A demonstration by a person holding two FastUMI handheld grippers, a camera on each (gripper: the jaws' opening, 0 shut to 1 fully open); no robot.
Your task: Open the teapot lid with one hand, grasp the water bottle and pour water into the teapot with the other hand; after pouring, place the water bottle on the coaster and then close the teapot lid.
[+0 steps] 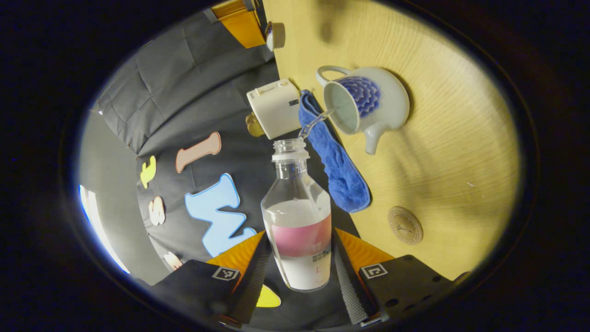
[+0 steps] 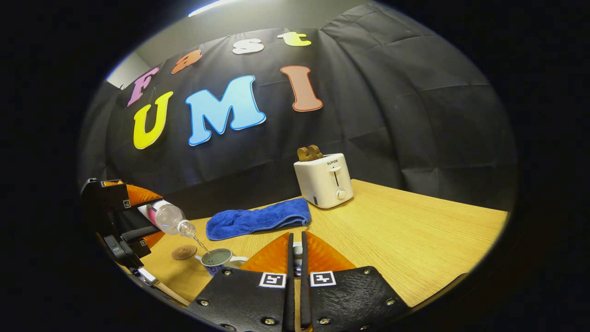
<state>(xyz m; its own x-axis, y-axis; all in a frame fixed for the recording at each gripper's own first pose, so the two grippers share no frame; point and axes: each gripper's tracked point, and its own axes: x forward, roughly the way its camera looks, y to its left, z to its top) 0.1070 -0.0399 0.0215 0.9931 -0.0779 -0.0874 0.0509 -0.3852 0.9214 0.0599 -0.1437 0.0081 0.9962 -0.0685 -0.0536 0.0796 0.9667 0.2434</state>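
1. I'm holding the left gripper (image 1: 298,272) with its jaws clamped on the water bottle (image 1: 299,226), one finger on each side of the labelled lower body.
2. The bottle is tilting neck-forward; a thin stream of water (image 1: 315,123) is running from its open mouth into the teapot (image 1: 368,106).
3. The teapot is sitting lidless on the worktop (image 1: 451,152), opening uncovered, just beside the blue cloth (image 1: 339,166).
4. In the right gripper view, I'm seeing the left gripper (image 2: 133,216) off to the side, bottle (image 2: 168,216) angled down over the teapot (image 2: 219,259).
5. I'm keeping the right gripper (image 2: 296,251) with jaws nearly together, a narrow gap left; something small and pale is sitting between them, but I cannot tell what it is or whether both fingers are pressing on it.
6. Counting: one bottle, one teapot, one round coaster (image 1: 404,225) lying bare on the worktop, near the cloth's end, one blue cloth, one white toaster (image 2: 325,180) with toast (image 2: 309,153) sticking out of it.
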